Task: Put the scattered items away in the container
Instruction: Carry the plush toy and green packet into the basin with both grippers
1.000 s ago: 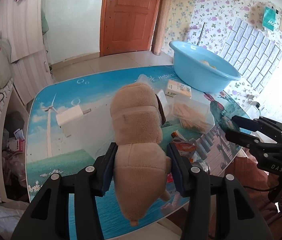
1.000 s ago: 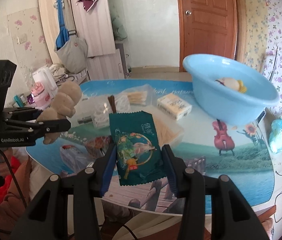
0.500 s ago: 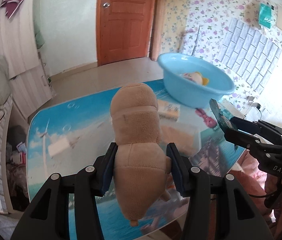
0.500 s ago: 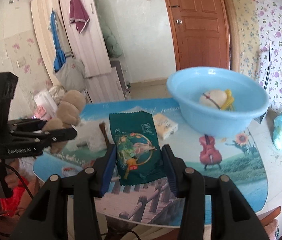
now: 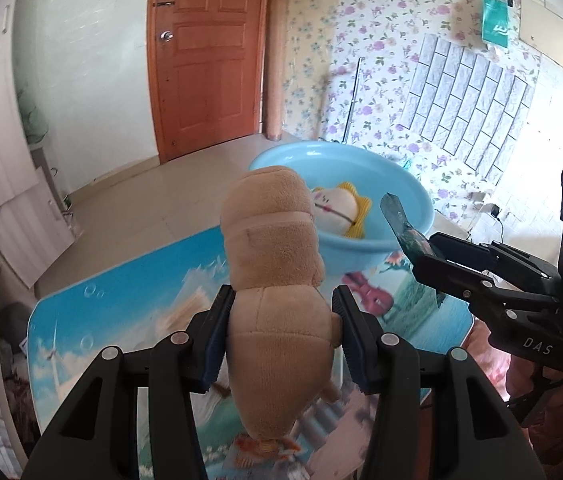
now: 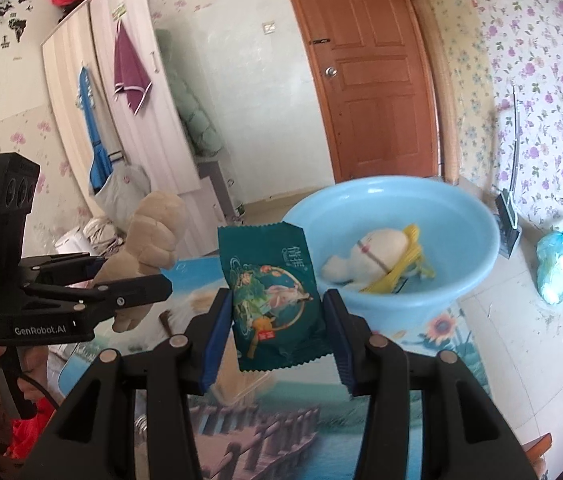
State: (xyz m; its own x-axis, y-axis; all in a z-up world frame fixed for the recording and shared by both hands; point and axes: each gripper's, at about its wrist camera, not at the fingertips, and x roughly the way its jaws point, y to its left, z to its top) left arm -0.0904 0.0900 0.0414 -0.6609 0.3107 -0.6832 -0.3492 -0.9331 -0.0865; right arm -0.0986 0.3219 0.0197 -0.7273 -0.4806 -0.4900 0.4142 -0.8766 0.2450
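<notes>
Left gripper (image 5: 283,330) clamped on tan plush toy (image 5: 277,280) — toy upright between pads, head poking past fingertips, tail end hanging below them. Right gripper (image 6: 277,320) clenched on green snack packet (image 6: 271,300), packet standing up between pads, top edge beyond fingertips. Light blue basin (image 6: 421,300) ahead of both finger pairs, on picture-print table (image 5: 121,300). White-and-yellow plush (image 6: 377,256) lies inside basin. Both held items in air, short of basin rim — neither inside.
</notes>
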